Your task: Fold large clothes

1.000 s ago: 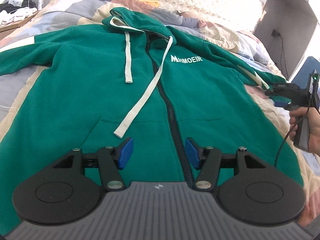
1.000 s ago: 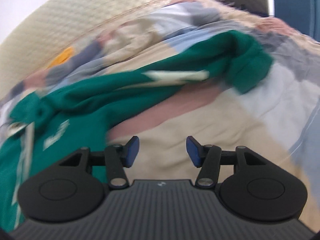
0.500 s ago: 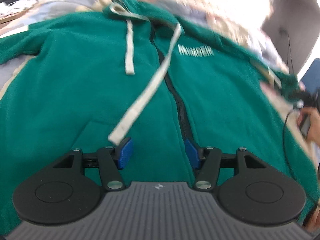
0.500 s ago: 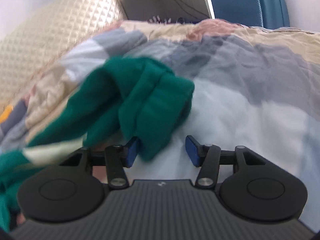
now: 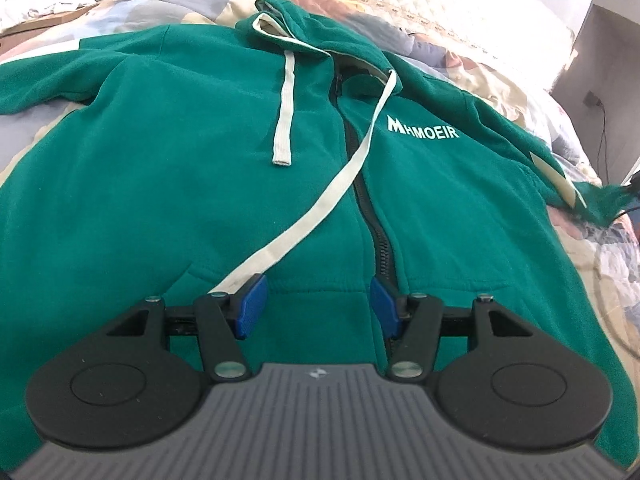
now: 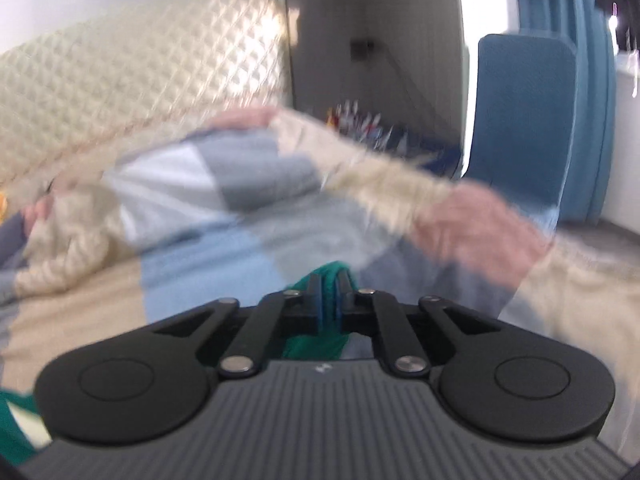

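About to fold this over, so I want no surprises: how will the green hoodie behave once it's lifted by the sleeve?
The green hoodie looks like soft fleece, so it will probably drape and sag. Its sleeve cuff bunches in the shut right gripper, so the grip likely holds. The loose drawstring may dangle or slide.

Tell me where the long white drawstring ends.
In the left wrist view, the long drawstring crosses the zipper and ends beside the left gripper's left finger.

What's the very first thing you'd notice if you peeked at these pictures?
A big green zip-up fleece hoodie lies spread front-up across a patchwork quilt on the bed, its white drawstrings trailing down its chest. The left tongs hover open above its hem, while the right tongs have just pinched shut on the green sleeve cuff.
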